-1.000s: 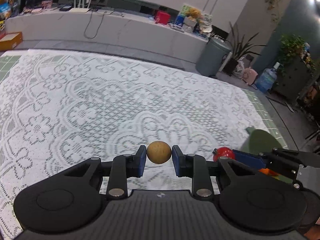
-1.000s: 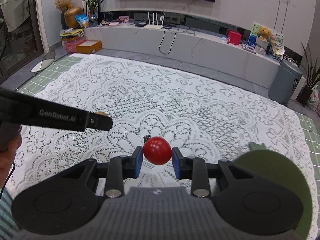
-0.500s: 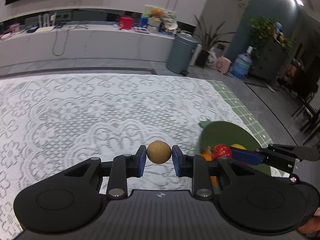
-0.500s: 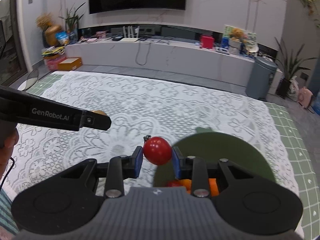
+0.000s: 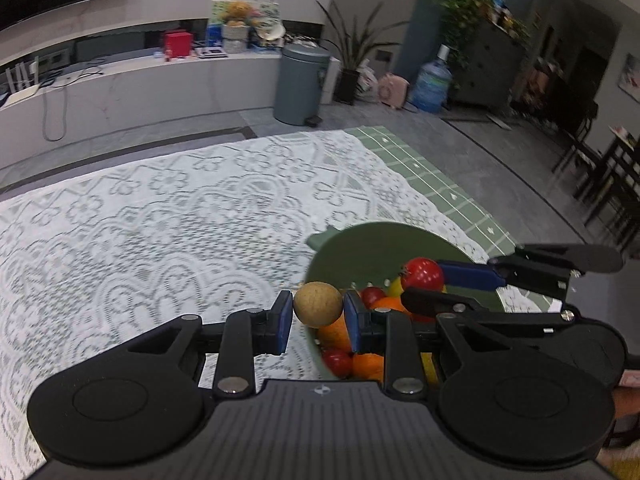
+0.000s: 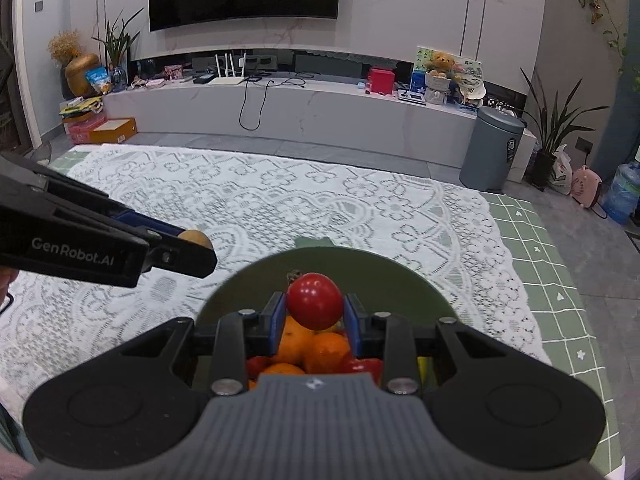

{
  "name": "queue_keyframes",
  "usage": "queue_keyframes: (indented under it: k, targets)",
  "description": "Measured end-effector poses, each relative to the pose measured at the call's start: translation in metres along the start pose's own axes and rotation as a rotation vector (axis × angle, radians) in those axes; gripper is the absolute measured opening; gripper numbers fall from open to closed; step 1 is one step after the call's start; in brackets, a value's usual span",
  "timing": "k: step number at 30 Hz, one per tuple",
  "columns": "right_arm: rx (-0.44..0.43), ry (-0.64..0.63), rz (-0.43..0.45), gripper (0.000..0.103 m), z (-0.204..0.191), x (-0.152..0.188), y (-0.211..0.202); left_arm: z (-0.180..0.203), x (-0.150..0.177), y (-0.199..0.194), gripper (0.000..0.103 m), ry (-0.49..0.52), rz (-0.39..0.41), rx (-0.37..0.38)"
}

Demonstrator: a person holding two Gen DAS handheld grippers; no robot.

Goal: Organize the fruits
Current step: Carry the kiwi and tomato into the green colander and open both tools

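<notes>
Green round bowl [image 6: 372,268] on white lace tablecloth [image 6: 280,200], one fruit held in each gripper above it.

Left gripper [image 5: 318,306] is clamped on one tan, nearly round fruit [image 5: 318,304], no clear long axis, at the bowl's near-left rim. Right gripper [image 6: 315,307] is clamped on one glossy red tomato [image 6: 315,306], stem end pointing up and away from the camera, directly over the bowl. Inside the bowl: at least three oranges [image 6: 326,350], two red tomatoes [image 5: 337,361] and one yellow fruit [image 5: 396,286]; the rest is hidden.
</notes>
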State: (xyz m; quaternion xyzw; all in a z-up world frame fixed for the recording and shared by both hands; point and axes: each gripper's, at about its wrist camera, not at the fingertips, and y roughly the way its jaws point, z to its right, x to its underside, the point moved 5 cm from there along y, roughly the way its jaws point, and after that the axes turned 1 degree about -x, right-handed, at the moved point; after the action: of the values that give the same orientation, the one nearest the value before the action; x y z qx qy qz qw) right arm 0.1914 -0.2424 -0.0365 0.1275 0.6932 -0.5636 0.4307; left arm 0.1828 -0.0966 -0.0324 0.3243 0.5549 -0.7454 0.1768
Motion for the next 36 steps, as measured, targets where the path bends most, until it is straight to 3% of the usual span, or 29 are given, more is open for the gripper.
queue_keyframes:
  k: [16,27,36]
  targets:
    - [-0.066,-0.084,-0.073,0.028,0.02,0.008,0.053,0.024,0.001,0.054,0.031,0.197,-0.128,0.004]
    - [-0.08,-0.067,-0.115,0.028,0.03,0.01,0.079,0.021,-0.003,0.077,0.031,0.22,-0.181,-0.005]
    - [-0.052,-0.031,-0.095,0.029,0.035,0.01,0.066,0.022,-0.006,0.081,0.031,0.232,-0.176,0.0]
